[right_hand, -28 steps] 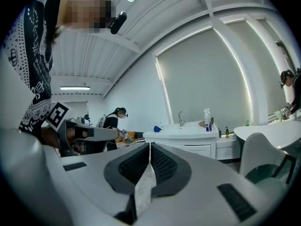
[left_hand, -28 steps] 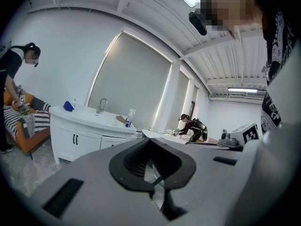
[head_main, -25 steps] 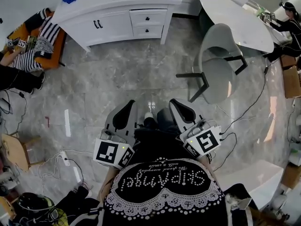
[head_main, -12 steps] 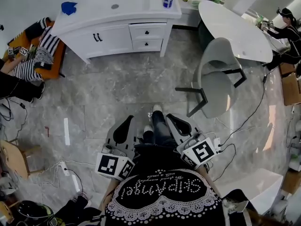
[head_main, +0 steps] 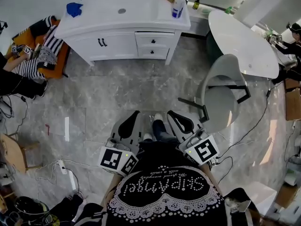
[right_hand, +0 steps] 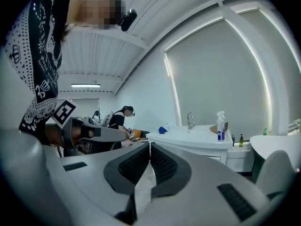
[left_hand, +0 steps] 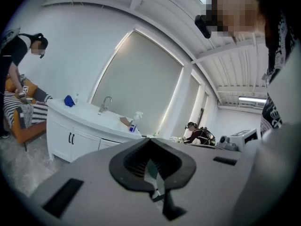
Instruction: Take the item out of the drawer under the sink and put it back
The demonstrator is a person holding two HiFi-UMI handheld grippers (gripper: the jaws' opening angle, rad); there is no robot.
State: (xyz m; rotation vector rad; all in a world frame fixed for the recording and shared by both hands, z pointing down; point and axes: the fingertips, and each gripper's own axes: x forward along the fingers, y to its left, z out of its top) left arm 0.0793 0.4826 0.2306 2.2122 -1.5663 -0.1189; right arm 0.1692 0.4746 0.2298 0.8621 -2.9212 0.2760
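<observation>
Over floor (head_main: 117, 93), left gripper (head_main: 135, 113), right gripper (head_main: 171, 112), fingers (right_hand: 130, 165) together (seemingly empty).

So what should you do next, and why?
Probably step closer to the cabinet. Its drawers are shut and far off, out of reach. The left gripper and the right gripper are both shut and hold nothing.

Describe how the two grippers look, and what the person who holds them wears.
The left gripper and the right gripper are alike: light grey shells with black ribbed pads inside the jaws. Each carries a white cube printed with black square markers. The top worn is black, with pale lettering and a pale lace-like trim.
</observation>
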